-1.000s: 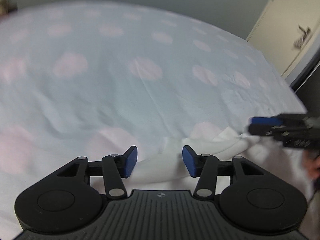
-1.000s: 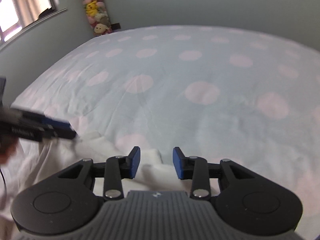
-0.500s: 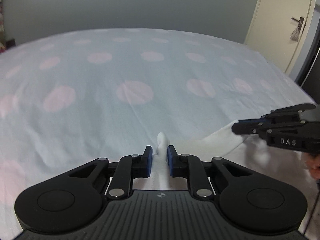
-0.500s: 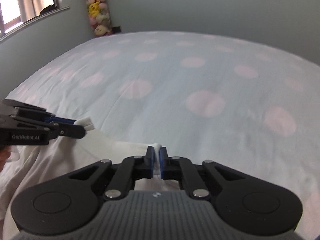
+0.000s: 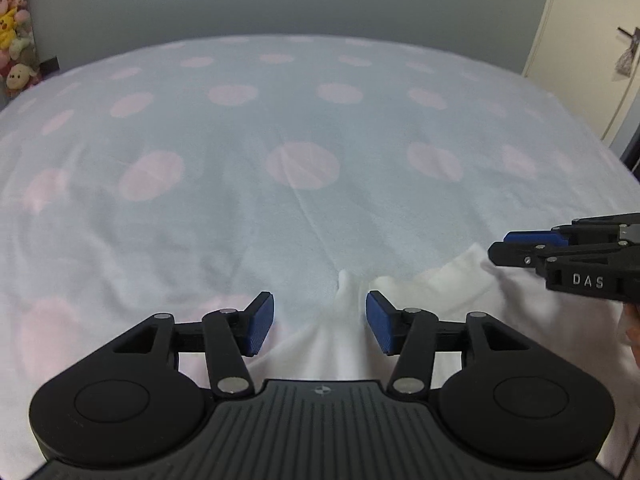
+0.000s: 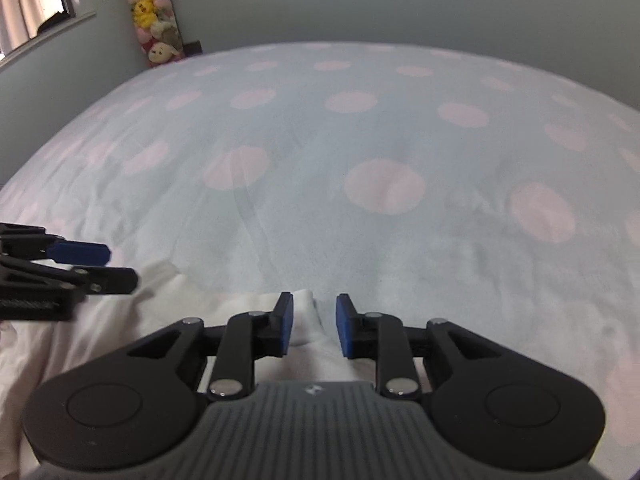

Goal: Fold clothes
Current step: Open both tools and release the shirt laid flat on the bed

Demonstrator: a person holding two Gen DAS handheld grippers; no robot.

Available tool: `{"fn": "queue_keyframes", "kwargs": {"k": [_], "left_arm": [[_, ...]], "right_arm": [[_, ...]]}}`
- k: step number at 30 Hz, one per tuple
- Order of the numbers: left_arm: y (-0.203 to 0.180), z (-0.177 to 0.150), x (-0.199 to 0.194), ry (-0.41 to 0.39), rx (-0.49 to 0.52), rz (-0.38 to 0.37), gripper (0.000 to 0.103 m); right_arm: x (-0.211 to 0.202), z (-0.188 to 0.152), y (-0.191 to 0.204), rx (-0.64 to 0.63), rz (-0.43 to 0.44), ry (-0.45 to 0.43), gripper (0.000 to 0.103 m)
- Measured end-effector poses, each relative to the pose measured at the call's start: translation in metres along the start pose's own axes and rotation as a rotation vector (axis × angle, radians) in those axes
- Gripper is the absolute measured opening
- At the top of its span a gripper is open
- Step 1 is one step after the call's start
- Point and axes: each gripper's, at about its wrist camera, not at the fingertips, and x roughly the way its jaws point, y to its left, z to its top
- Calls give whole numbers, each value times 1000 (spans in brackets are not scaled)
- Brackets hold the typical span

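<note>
A white garment lies spread along the near edge of the bed, with its far edge bunched into small peaks. My left gripper hovers just above it. Its jaws are opening, and one cloth peak stands loose between the blue pads without touching them. The right gripper shows at the right edge of the left wrist view. In the right wrist view, the right gripper is also opening over the garment. A cloth peak rests beside its left pad, unpinched. The left gripper appears at far left.
The bed sheet is pale blue with pink dots and stretches far ahead of both grippers. Stuffed toys hang at the back left corner. A window is on the left wall and a door on the right.
Half a second ago both grippers were shut on pinched peaks of the white cloth. Both have now opened and released it, and the left gripper has lifted slightly.
</note>
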Motion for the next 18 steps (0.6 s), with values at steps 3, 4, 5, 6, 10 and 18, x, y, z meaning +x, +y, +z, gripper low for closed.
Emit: {"fn": "queue_keyframes", "kwargs": {"k": [3,4,5,6,10,18], "left_arm": [[11,-18,-44,-5,-1,2,50],[14,-26,-59,-3,-1,14,50],[18,-35,-73,1,-2,30,50],[20,-44,-88,8,-2,47,50],[31,-87,-140,57,-65,107,50],[37,-189,-208,146,-221,265,50]], "right_arm": [[-32,-12,5,-15,15,-23,31],[-43,-20,8,-14,25,-21,32],[-54,-28,11,-12,36,-19,33],[-65,-36,14,-10,46,-17,33],[-108,-80,31,-5,71,9,36],[-188,-173,64,47,108,47,44]]}}
